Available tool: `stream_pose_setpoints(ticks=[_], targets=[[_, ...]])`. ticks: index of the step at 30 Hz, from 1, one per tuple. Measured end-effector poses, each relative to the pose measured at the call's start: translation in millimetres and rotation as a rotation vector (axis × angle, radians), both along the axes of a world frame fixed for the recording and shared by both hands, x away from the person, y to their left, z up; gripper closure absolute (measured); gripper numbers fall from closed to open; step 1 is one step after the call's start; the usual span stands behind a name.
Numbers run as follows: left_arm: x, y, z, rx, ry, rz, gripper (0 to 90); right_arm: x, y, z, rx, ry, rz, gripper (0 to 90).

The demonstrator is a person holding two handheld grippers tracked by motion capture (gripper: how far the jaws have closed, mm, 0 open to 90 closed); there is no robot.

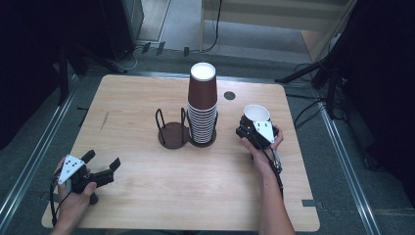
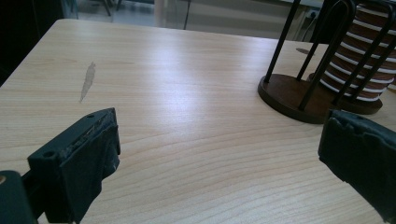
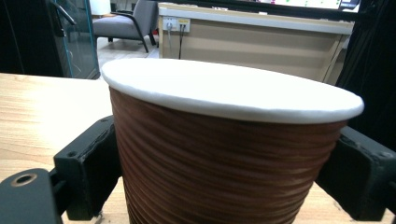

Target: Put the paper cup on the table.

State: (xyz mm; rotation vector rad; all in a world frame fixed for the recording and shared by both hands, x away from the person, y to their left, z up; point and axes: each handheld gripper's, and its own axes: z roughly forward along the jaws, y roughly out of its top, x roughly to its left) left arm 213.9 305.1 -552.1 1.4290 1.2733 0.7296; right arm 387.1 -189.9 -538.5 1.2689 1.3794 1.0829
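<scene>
The brown paper cup stood upright, open rim up, on the right part of the counter, between the jaws of my right tool. In the right gripper view the cup sat between the two black pads, which flanked its ribbed wall closely; I could not tell whether they pressed it. My left tool rested at the near left corner, jaws wide apart with nothing between them. The tall stack of cups stood in the far-centre wire holder, well apart from both.
</scene>
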Motion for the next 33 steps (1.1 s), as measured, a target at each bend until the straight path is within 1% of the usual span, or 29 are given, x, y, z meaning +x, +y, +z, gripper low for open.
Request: stream_pose_setpoints(ticks=[2, 3, 4, 6, 7, 8, 11, 14, 18, 20, 23, 27, 28, 33], targets=[[0.1, 0.0, 0.0, -0.001, 0.001, 0.0, 0.0, -0.4, -0.9, 0.4, -0.004, 0.01, -0.005, 8.3], [0.2, 0.1, 0.0, -0.002, 0.003, 0.0, 0.0, -0.6, -1.8, 0.4, 0.003, 0.021, 0.006, 6.7], [0.4, 0.0, 0.0, -0.004, 0.003, 0.001, 0.0, -0.6, -1.8, 0.4, 0.003, 0.021, 0.006, 6.7], [0.5, 0.3, -0.1, -0.005, 0.003, 0.002, 0.0, -1.2, -1.9, 0.6, -0.001, 0.032, 0.013, 3.7], [0.5, 0.2, -0.1, -0.005, 0.002, 0.002, 0.0, -2.5, -2.3, 1.8, 0.02, 0.049, 0.037, 0.0], [0.4, 0.2, -0.1, -0.004, 0.003, 0.001, 0.0, -3.4, -2.3, 2.7, 0.024, 0.051, 0.047, 0.0], [0.3, 0.3, 0.0, -0.005, 0.003, 0.0, 0.0, -5.4, -2.1, 4.9, 0.033, 0.052, 0.059, 0.0], [0.4, 0.5, 0.0, -0.007, 0.003, -0.001, 0.0, -9.2, -2.4, 10.2, 0.047, 0.052, 0.085, 0.0], [0.4, 0.5, 0.0, -0.006, 0.004, -0.001, 0.0, -11.8, -3.6, 13.3, 0.051, 0.057, 0.086, 0.0], [0.5, 0.4, 0.0, -0.006, 0.004, 0.0, 0.0, -15.5, -9.1, 15.9, 0.061, 0.057, 0.084, 0.0], [0.5, 0.2, -0.1, -0.005, 0.004, 0.001, 0.0, -19.1, -13.6, 17.0, 0.06, 0.054, 0.082, 0.0], [0.8, -0.1, -0.1, -0.003, 0.004, 0.001, 0.0, -28.9, -22.5, 18.0, 0.057, 0.047, 0.093, 0.0], [0.8, -0.2, 0.0, -0.002, 0.005, 0.002, 0.0, -33.6, -26.6, 18.6, 0.051, 0.044, 0.093, 0.0], [0.8, -0.7, 0.1, 0.0, 0.01, 0.0, 0.0, -43.2, -33.0, 20.1, 0.059, 0.038, 0.11, 0.0]])
